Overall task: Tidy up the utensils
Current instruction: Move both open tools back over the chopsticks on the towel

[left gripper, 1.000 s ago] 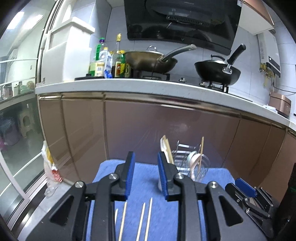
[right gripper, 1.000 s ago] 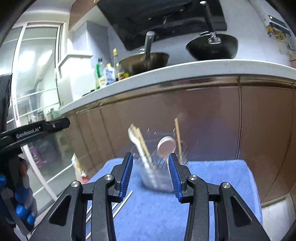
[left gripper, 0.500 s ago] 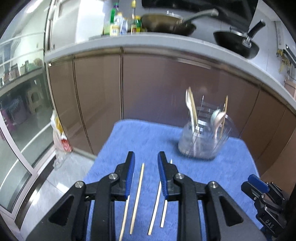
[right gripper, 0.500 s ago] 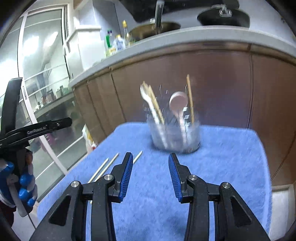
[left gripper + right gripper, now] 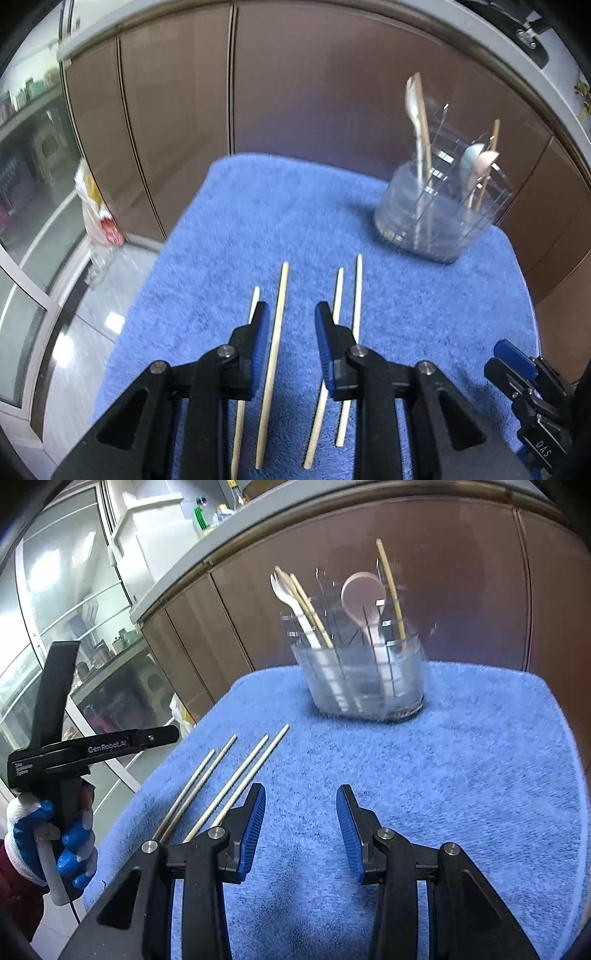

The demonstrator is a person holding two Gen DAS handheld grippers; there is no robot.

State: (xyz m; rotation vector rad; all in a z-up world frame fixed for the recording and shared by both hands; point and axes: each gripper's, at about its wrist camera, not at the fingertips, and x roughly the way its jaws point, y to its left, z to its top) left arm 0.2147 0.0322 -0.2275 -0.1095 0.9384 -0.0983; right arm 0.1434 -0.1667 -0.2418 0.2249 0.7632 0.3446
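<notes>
Several wooden chopsticks (image 5: 274, 350) lie side by side on a blue towel (image 5: 258, 229); they also show in the right wrist view (image 5: 236, 779). A clear utensil holder (image 5: 436, 218) stands at the towel's far right with a fork, spoons and chopsticks upright in it; it also shows in the right wrist view (image 5: 364, 679). My left gripper (image 5: 288, 317) is open and empty, hovering over the chopsticks with one between its jaws. My right gripper (image 5: 301, 801) is open and empty above bare towel, right of the chopsticks.
Brown cabinet fronts (image 5: 295, 92) stand behind the towel under a counter edge. A plastic bag (image 5: 98, 214) lies on the floor at the left. The right gripper's tip (image 5: 517, 365) shows at the lower right of the left wrist view.
Both grippers have tilted down and dropped toward the towel. The chopsticks and holder now appear nearer, and the left jaws straddle a chopstick. Both stay open.
</notes>
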